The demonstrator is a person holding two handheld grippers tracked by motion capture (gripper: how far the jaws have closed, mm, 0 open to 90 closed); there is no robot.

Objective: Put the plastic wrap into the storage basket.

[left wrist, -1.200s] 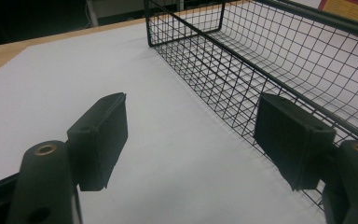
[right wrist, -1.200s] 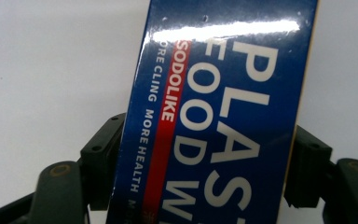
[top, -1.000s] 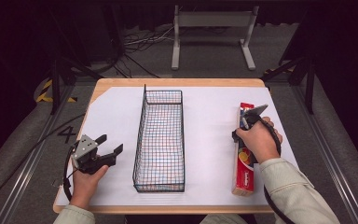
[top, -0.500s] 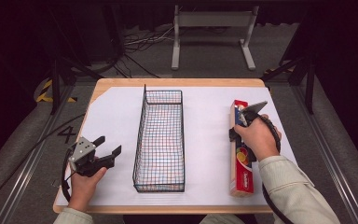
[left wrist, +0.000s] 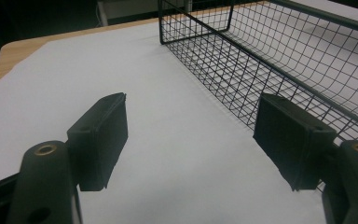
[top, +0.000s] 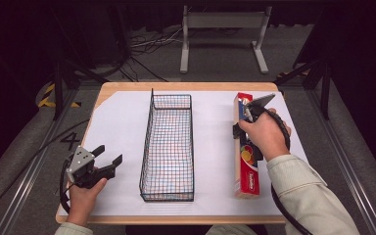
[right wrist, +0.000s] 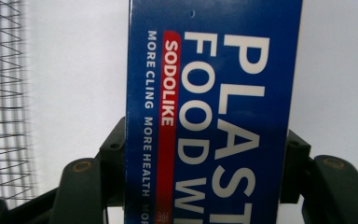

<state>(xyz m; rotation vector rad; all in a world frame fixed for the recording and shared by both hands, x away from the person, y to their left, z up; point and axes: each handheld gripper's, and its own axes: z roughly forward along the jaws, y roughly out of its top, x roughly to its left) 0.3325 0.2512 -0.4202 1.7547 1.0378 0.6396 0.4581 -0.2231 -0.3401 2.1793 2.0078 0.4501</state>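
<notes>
Change: the long blue and red cardboard box of plastic food wrap had shifted since the earlier high view; its far end had lifted and swung a little toward the basket, with the right gripper on it, while the left gripper had kept its place.
Table: one pale wooden table under one white paper sheet; a wooden strip stayed bare along the far edge.
Basket: one long black wire mesh basket stood lengthwise in the middle of the sheet, nothing in it.
Open room: a broad bare band of sheet lay left of the basket, and a narrower band between basket and box; the box ran near the sheet's right edge.
Box position: right of the basket and apart from it, its near end close to the table's front edge.
Box look: blue face with white letters "PLASTIC FOOD W…" and a red stripe reading "SODOLIKE"; a red end panel with coloured rounds nearer the person.
Right gripper: both pads pressed the box's long sides, grasping it.
Left gripper: one, at the near left; jaws spread, nothing between the pads, just beside the basket's wall.
</notes>
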